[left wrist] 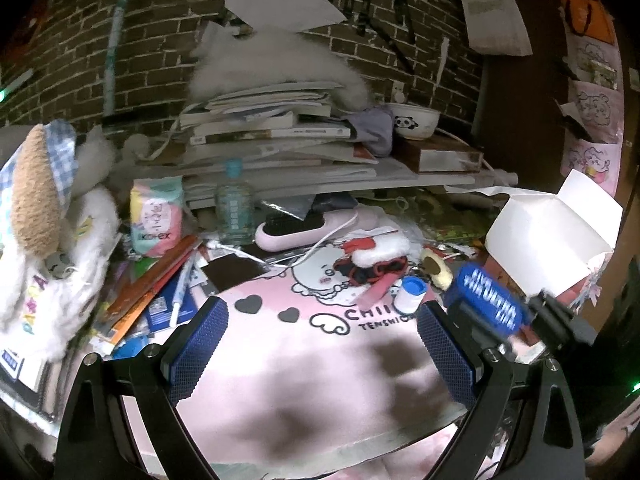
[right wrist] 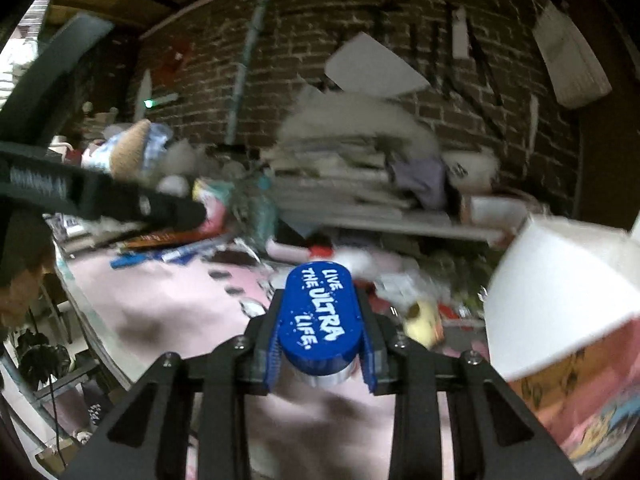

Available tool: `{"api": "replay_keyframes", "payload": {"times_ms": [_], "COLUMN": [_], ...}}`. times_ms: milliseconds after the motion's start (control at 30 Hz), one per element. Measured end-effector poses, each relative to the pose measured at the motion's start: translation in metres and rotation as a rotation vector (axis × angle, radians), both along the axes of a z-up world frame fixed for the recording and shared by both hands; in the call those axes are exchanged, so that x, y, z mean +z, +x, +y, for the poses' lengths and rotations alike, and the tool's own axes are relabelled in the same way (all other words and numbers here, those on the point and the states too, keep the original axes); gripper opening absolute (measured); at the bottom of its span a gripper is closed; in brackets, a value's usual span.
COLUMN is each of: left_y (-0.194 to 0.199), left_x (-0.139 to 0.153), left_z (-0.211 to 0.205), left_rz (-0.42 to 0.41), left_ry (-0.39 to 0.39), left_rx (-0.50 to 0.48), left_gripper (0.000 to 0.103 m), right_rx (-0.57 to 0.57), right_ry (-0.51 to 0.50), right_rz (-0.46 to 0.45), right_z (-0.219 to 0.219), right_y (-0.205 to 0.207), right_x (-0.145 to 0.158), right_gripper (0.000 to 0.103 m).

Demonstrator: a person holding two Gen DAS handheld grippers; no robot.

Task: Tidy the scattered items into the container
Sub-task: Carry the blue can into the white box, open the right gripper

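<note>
Blue oval-lidded container: hard plastic cap printed with white lettering over a clear or silvery body; lifted off the pink cartoon-print desk mat, toward the near right of the desk, just left of the white open-flapped cardboard box
Handling: judged light and rigid; the smooth plastic could slip or twist if pinched only at the cap edge; best taken across the narrow sides of the oval, where the pads sit now
Right gripper: jaws drawn narrow, ribbed blue pads pressed on both long sides of the lid; holding the container clear of the mat; view blurred
Left gripper: jaws spread wide over the bare near part of the mat; nothing between them, nothing touched
Destination: the box stands to the right, top flaps up; probably the container meant by the task
Still scattered: small white bottle with a blue cap, red and black fabric bundle, pink hairbrush farther back
</note>
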State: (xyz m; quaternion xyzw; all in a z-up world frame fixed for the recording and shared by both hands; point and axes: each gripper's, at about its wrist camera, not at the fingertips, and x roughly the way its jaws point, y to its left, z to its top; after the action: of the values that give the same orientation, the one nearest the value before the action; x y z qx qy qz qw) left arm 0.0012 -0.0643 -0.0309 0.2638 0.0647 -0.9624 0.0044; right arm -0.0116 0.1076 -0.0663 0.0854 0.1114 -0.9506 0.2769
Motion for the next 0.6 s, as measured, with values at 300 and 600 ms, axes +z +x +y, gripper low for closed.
{"api": "replay_keyframes", "payload": {"times_ms": [300,600], "left_y": [-0.003,-0.013], "left_x": [0.002,0.001], "left_z": [0.005,0.02], "left_rz": [0.01,0.004], "left_ry": [0.001,0.01], "left_rx": [-0.018,-0.051], "left_gripper": [0.095,0.095], "right_rx": [0.001,-0.172], "right_ry": [-0.033,0.023], "right_rz": [0.086,-0.182], "right_z": [0.02,0.131], "right_y": [-0.001,-0.057], "right_x": [0.06,0.116], "right_gripper": [0.028,0.029]}}
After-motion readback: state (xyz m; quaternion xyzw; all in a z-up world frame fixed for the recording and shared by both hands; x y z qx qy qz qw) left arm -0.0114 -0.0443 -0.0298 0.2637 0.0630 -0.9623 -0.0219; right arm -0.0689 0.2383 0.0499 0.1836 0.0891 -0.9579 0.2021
